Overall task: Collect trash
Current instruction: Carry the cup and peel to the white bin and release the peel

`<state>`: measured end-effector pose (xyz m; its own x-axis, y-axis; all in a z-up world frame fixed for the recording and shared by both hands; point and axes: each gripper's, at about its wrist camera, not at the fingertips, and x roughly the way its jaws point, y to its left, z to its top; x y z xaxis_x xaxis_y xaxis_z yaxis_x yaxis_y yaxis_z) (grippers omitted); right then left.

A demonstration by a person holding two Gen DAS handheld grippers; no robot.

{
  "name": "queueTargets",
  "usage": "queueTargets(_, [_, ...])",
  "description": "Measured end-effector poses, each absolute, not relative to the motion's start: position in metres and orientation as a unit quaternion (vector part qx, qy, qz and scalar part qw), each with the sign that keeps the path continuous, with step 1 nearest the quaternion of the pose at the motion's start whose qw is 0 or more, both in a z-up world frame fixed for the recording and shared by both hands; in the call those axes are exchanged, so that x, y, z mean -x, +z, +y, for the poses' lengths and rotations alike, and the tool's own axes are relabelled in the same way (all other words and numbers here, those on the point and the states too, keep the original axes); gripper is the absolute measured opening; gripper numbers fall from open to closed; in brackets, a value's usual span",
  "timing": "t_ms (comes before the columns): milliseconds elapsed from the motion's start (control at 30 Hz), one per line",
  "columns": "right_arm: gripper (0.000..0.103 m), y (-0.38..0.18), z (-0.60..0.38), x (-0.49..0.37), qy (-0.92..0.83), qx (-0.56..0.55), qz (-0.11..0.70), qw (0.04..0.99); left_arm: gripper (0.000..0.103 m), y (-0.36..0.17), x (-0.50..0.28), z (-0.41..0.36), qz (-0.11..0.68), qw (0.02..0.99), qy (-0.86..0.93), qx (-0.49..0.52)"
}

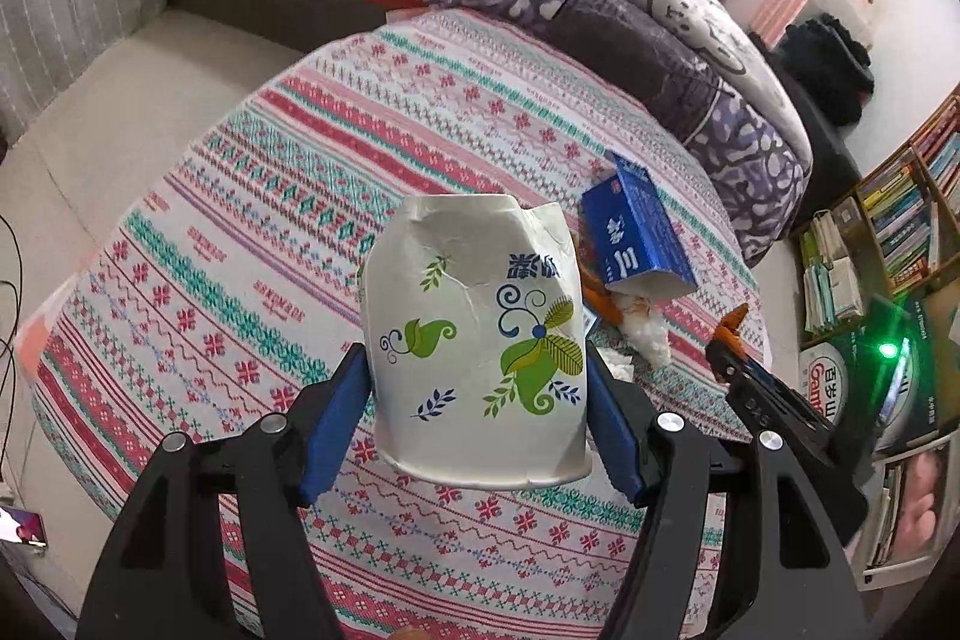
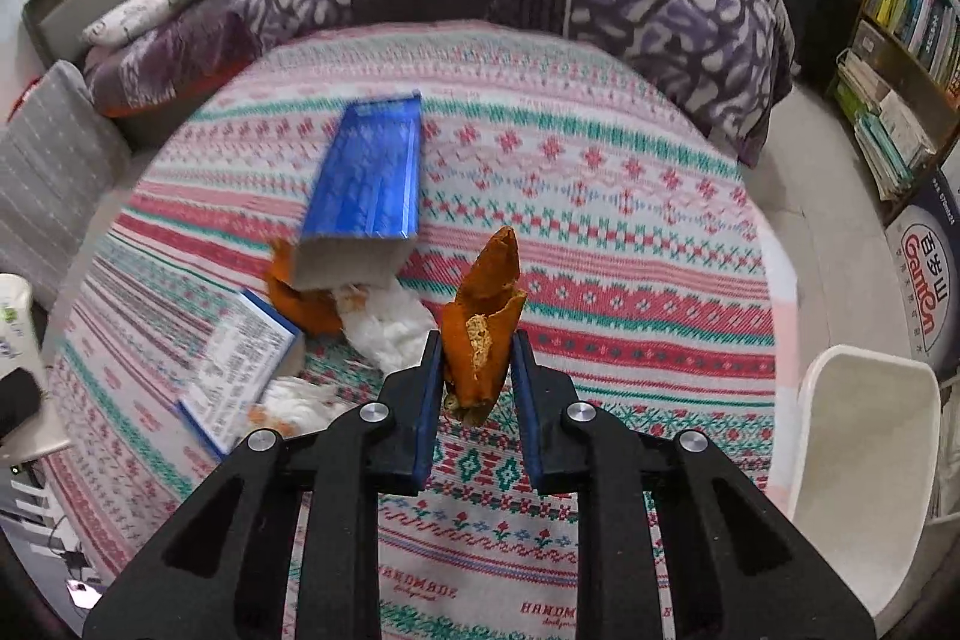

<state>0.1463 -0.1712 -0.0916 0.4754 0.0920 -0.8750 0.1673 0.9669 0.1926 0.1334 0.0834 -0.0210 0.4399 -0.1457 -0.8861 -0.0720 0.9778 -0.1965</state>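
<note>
— Bedroom clutter surrounds a round table under a pink, red and teal patterned woven cloth [image 1: 288, 196], with a purple quilted bed behind it and bookshelves off to one side. What is each gripper doing?

— Left gripper [image 1: 480, 388] has its blue pads pressed against both sides of a crumpled white paper cup with green leaf print [image 1: 480, 340], upside down and lifted clear of the cloth. Right gripper [image 2: 477, 370] is clamped on a curled piece of orange peel [image 2: 483, 328], also off the surface.

— So which step is this?

— Both pieces look picked up, so it reads as the carrying stage. A white plastic bin [image 2: 864, 460] stands just past the table's right edge; it is probably the drop point.

— And what's left?

— Near the far-right edge: an open blue cardboard carton [image 2: 366, 184], a flat blue-and-white printed box [image 2: 240, 370], white crumpled tissue [image 2: 390, 328] and more orange peel [image 2: 300, 304] under the carton's mouth. Next move likely calls for swinging over the bin and opening only once above it.
</note>
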Motion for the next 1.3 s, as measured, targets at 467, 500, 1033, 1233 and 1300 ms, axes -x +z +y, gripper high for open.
queueTargets(467, [0.021,-0.048,-0.204,-0.118,-0.035,-0.134,0.459,0.877,0.067,0.001,-0.127,0.061,0.459,0.886,-0.017,0.062])
queueTargets(500, [0.021,-0.047,-0.208,-0.116,-0.038,-0.135,0.458,0.878,0.067,0.003,-0.126,0.056,0.451,0.891,-0.018,0.056])
queueTargets(1033, [0.021,-0.034,-0.287,-0.079,-0.097,-0.163,0.444,0.876,0.067,0.001,-0.113,-0.020,0.400,0.914,-0.062,-0.030])
queueTargets(1233, [0.022,-0.036,-0.323,-0.062,-0.127,-0.184,0.443,0.868,0.067,-0.002,-0.106,-0.048,0.396,0.913,-0.085,-0.049])
queueTargets(1300, [0.022,-0.038,-0.336,-0.057,-0.138,-0.193,0.444,0.864,0.067,-0.003,-0.104,-0.056,0.396,0.912,-0.093,-0.052])
